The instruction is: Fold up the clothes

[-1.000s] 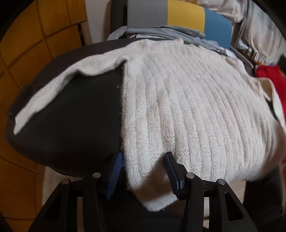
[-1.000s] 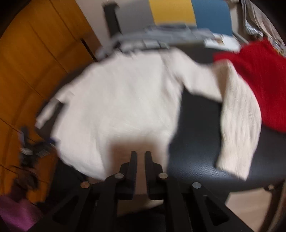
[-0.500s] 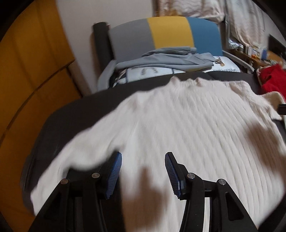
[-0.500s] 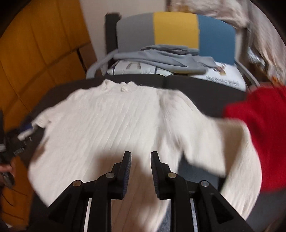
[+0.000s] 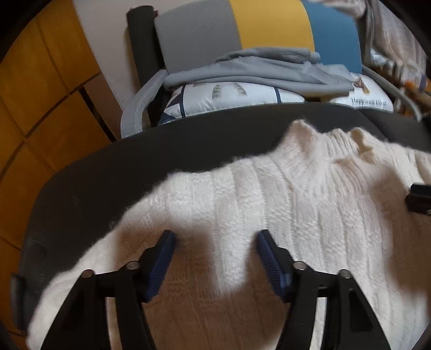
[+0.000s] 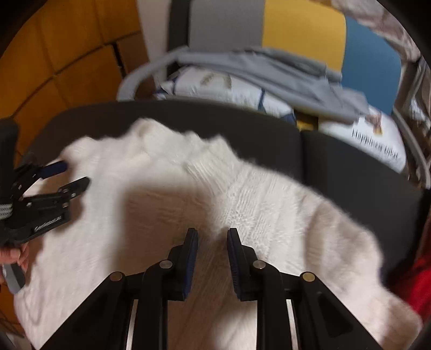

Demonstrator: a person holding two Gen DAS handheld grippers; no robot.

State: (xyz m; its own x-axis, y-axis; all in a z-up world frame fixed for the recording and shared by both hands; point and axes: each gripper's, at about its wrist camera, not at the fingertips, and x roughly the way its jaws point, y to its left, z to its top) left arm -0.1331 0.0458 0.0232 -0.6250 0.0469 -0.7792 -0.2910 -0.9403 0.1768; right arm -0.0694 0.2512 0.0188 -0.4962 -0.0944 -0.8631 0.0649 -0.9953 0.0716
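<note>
Angled steeply down over the cream knit sweater, left claw spread wide, jaws having just been opening — nothing pinched between them. Right claw likewise tipped downward, only a narrow gap, no fabric gripped. Spread flat on the dark tabletop, ribbed, fuzzy, collar at the far edge. Beyond — grey garment piled on a printed cushion in a chair.

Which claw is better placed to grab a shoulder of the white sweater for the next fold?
Probably the left. The left claw has just been opening and hangs wide above the white ribbed knit sweater, near its shoulder edge. The right claw shows only a narrow gap, nothing between.
</note>
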